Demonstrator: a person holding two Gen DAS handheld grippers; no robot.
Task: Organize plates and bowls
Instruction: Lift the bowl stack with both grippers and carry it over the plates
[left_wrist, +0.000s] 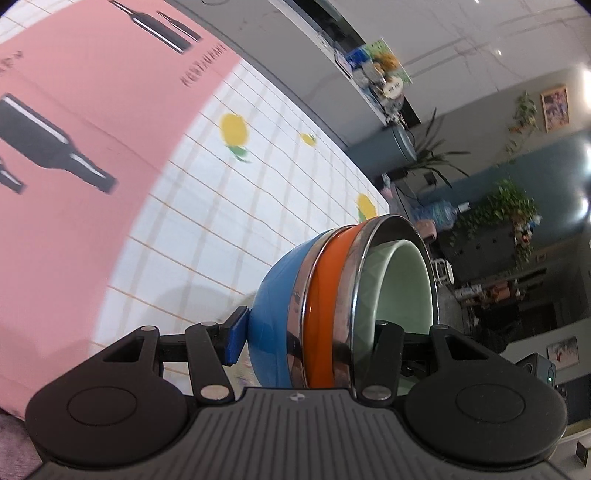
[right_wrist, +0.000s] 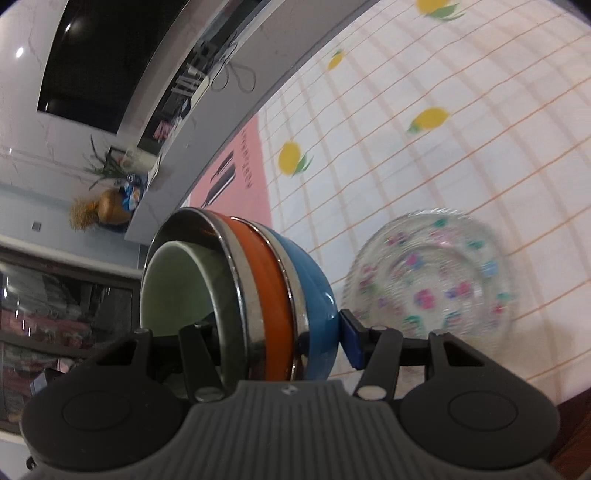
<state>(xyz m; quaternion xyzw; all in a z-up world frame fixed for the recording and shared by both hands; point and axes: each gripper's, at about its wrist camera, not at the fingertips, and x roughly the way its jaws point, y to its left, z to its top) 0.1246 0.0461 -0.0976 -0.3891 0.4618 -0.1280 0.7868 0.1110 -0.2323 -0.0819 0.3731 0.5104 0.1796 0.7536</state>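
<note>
My views were bright and evenly lit. Ceiling lights glared off the glossy wall (left_wrist: 517, 44). Motion blur smeared the tablecloth (left_wrist: 229, 206) and glass plate (right_wrist: 430, 284); fisheye bending curved the edges, and a soft shadow lay under the bowl stack (left_wrist: 332, 302).

Both wrist cams look forward and down along their fingers, very close to the nested bowl stack (left_wrist: 343, 306) (right_wrist: 243, 306). Left cam sees it from one side, right cam from the opposite. Shared: the stack, lemon-print tablecloth (left_wrist: 236, 206) (right_wrist: 424, 177), pink mat (left_wrist: 92, 129) (right_wrist: 240, 173), table's far edge.
</note>
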